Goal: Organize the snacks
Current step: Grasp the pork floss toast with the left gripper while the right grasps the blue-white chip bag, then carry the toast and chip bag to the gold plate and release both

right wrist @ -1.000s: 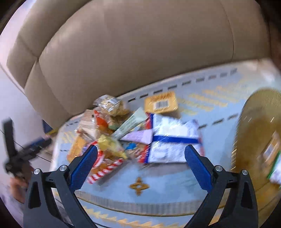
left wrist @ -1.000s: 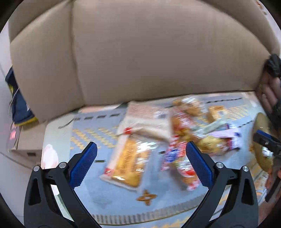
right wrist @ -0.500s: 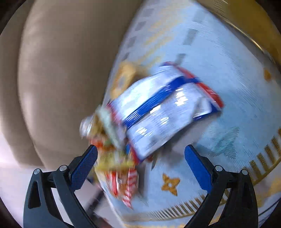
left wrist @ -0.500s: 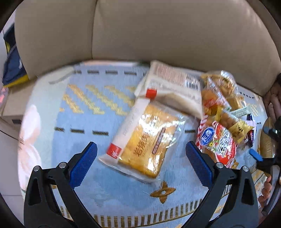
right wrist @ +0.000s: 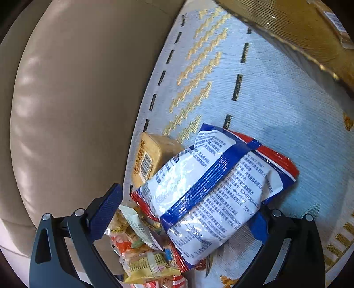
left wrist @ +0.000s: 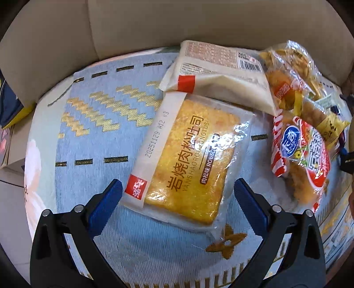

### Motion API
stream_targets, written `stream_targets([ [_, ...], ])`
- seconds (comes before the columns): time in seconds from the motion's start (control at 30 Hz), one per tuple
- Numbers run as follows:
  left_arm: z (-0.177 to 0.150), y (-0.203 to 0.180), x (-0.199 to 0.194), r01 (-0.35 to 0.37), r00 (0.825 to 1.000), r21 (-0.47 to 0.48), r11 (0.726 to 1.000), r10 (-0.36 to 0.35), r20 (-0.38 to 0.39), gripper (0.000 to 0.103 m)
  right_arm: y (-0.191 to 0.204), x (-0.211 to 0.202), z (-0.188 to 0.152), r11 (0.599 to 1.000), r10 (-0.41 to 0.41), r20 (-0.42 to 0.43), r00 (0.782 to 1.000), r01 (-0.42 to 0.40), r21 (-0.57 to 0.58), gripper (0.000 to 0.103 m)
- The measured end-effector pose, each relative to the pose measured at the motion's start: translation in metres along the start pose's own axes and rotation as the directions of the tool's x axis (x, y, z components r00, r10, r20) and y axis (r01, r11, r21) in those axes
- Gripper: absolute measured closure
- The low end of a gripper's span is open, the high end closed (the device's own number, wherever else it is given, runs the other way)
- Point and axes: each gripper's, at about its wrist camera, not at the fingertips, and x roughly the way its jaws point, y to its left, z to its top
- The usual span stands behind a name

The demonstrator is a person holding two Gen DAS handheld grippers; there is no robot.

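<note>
A clear-wrapped yellow toast packet (left wrist: 188, 159) lies flat on the light blue cloth (left wrist: 99, 133). My left gripper (left wrist: 177, 206) is open, its blue pads on either side of the packet's near end, apart from it. Behind it sit a white bread packet (left wrist: 221, 73) and a heap of small snacks, with a red-and-white bag (left wrist: 303, 155) at the right. In the right wrist view a white, blue and red bag (right wrist: 212, 192) lies between the open fingers of my right gripper (right wrist: 183, 212); whether they touch it is unclear. A yellow barcoded pack (right wrist: 150, 159) sits behind it.
A beige sofa backrest (left wrist: 177, 20) rises right behind the cloth. A gold tray rim (right wrist: 287, 33) stands at the upper right of the right wrist view. Small snacks (right wrist: 141, 250) pile by the right gripper's left finger. A dark blue bag (left wrist: 8, 106) lies off the cloth's left edge.
Both grippers have come down and closer to the snacks. The left now straddles the toast packet; the right has rolled and closed in until the white-and-blue bag lies between its fingers.
</note>
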Motion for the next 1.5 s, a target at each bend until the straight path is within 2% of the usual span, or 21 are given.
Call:
stream_targets([
  [0.17,0.005,-0.006,0.014,0.003,1.000,0.006,1.000,-0.003,-0.012,0.003,-0.005,0.002,0.008,0.997,0.002,-0.027,1.000,0.001,0.083,0.005],
  [0.33,0.008,-0.009,0.026,0.011,1.000,-0.003,1.000,-0.011,-0.003,0.003,-0.003,0.011,0.013,1.000,-0.015,-0.066,0.998,0.017,0.025,0.005],
  [0.53,0.012,-0.004,0.033,0.030,1.000,0.017,0.999,-0.030,0.010,0.003,-0.001,0.025,0.028,1.000,-0.015,-0.169,0.986,0.018,0.016,0.005],
  [0.57,0.014,0.000,0.033,0.037,0.999,0.019,0.999,-0.037,0.015,0.003,-0.002,0.026,0.030,1.000,-0.014,-0.181,0.983,0.016,0.011,0.008],
  [0.6,0.014,0.001,0.033,0.040,0.999,0.019,0.999,-0.040,0.021,0.003,-0.003,0.027,0.030,0.999,-0.027,-0.180,0.983,0.031,0.019,0.021],
  [0.63,0.015,0.003,0.031,0.039,0.999,0.021,0.999,-0.040,0.028,0.003,-0.004,0.025,0.030,0.997,-0.062,-0.179,0.982,0.067,0.023,0.039],
  [0.67,0.016,0.003,0.031,0.041,0.998,0.029,0.999,-0.042,0.042,0.003,-0.006,0.022,0.030,0.995,-0.093,-0.179,0.979,0.098,0.019,0.044],
  [0.73,0.017,0.005,0.030,0.058,0.994,0.050,0.997,-0.062,0.093,0.022,-0.008,0.022,0.032,0.998,-0.067,-0.168,0.983,0.069,0.007,0.053],
  [0.77,0.016,0.005,0.027,0.086,0.989,0.070,0.994,-0.093,0.116,0.025,-0.010,0.021,0.032,0.998,-0.064,-0.163,0.984,0.066,0.005,0.054],
  [0.83,0.015,0.006,0.027,0.099,0.987,0.085,0.991,-0.109,0.122,0.026,-0.011,0.019,0.032,0.998,-0.057,-0.160,0.985,0.057,-0.004,0.057],
  [1.0,0.016,0.005,0.026,0.074,0.989,0.081,0.994,-0.084,0.122,0.026,-0.020,0.011,0.028,0.999,0.007,-0.185,0.983,0.000,0.041,0.060],
  [1.13,0.012,0.004,0.023,0.076,0.989,0.063,0.995,-0.083,0.119,0.026,-0.021,0.010,0.026,0.991,0.123,-0.208,0.970,-0.110,0.072,0.063],
  [1.2,0.016,-0.002,0.022,0.084,0.988,0.043,0.995,-0.089,0.124,0.026,-0.016,0.003,0.024,0.985,0.172,-0.200,0.965,-0.166,0.048,0.063],
  [1.37,0.015,0.010,0.012,0.037,0.988,-0.020,0.999,-0.033,0.150,0.026,0.004,-0.027,0.026,0.960,0.266,-0.179,0.947,-0.277,-0.040,0.063],
  [1.5,0.013,0.016,-0.001,0.051,0.980,-0.078,0.996,-0.035,0.194,0.026,0.014,-0.052,0.019,0.950,0.252,-0.179,0.951,-0.279,-0.140,0.063],
])
